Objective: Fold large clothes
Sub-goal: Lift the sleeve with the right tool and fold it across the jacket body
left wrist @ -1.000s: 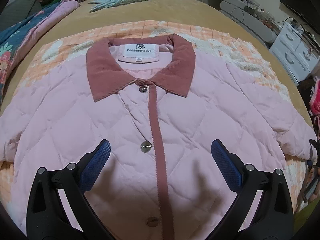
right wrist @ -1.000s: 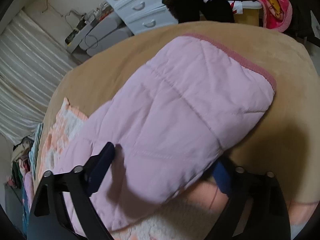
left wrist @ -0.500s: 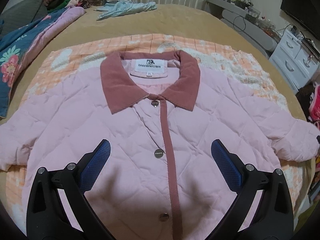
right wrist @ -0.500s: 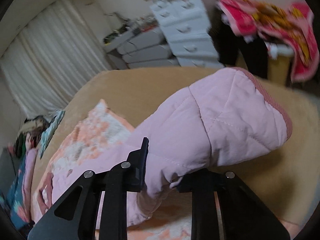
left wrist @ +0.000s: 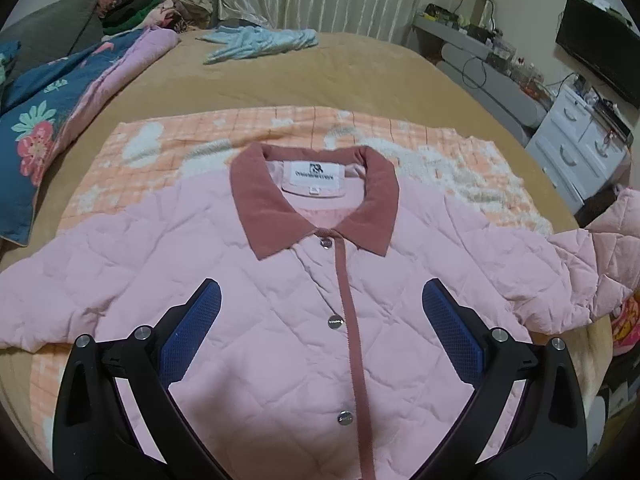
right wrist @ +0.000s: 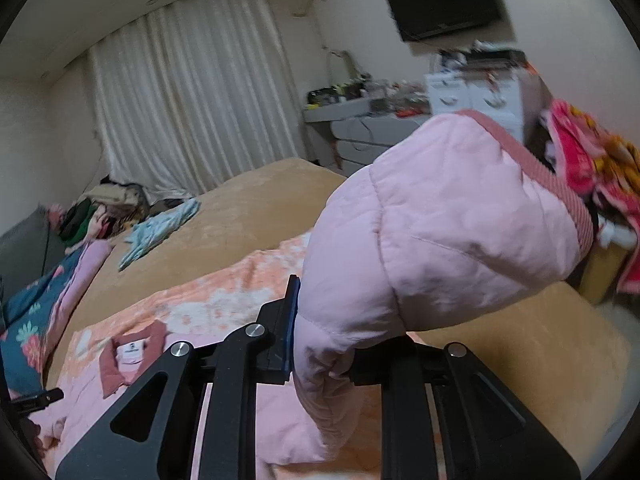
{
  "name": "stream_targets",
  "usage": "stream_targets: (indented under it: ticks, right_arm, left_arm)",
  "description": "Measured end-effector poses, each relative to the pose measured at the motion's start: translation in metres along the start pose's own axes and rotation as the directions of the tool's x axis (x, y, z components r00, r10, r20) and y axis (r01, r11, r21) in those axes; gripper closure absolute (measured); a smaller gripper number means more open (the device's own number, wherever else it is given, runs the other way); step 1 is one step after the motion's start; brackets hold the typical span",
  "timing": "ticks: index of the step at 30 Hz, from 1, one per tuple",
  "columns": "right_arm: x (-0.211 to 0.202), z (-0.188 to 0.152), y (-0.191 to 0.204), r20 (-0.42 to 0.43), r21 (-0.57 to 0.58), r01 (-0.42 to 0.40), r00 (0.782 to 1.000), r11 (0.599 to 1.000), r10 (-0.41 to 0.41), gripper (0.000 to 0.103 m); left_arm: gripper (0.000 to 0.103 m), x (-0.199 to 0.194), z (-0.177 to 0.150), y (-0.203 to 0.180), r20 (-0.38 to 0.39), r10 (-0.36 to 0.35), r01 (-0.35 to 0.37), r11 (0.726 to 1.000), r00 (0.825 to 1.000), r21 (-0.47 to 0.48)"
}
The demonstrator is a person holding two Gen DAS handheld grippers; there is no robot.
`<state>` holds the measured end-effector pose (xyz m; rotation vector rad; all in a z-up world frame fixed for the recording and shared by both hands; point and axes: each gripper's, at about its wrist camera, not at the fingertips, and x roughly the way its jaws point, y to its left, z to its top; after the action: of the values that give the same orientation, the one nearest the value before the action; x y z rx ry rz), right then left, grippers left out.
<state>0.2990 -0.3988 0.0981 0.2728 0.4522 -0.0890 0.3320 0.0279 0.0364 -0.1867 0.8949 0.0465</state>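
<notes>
On the bed (left wrist: 360,72), a pink quilted jacket (left wrist: 280,280) lies face up over an orange checked blanket (left wrist: 200,136), collar (left wrist: 260,208) toward the far side, its buttoned placket (left wrist: 350,320) running straight away from the viewer. The left claw (left wrist: 320,328) hovers above the chest with its blue pads spread wide and nothing between them, touching no fabric.

The right claw (right wrist: 320,332) is pinched tight on the jacket's right sleeve (right wrist: 440,232), the cloth bunched between the pads. Its jaws have just been closing on this sleeve, which now stands lifted off the bed, the ribbed cuff (right wrist: 552,176) pointing up and outward, away from the body.

What the next move seems to turn on: the sleeve's long axis runs out sideways from the shoulder, while the jacket body lies to the left of the right claw, as the collar low at left in the right wrist view shows. Carrying the sleeve across toward the placket would lay it over the chest. The right hand is plainly the nearer one; the left is free to steady the front.
</notes>
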Motion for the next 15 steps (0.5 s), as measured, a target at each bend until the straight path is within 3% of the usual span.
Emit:
stream_targets:
  ticks: [8,15]
  right_arm:
    - [-0.011,0.011,0.074,0.013,-0.108,-0.062,0.998,0.992,0.064,0.086]
    - [-0.017,0.015,0.127,0.016,-0.168,-0.121,0.992,0.978,0.126,0.086]
  left_arm:
    - [0.008,-0.029,0.005,0.021,0.056,-0.008,0.009,1.0,0.998,-0.03]
    - [0.008,-0.039,0.007,0.04,0.057,-0.015,0.018,0.998,0.998,-0.054]
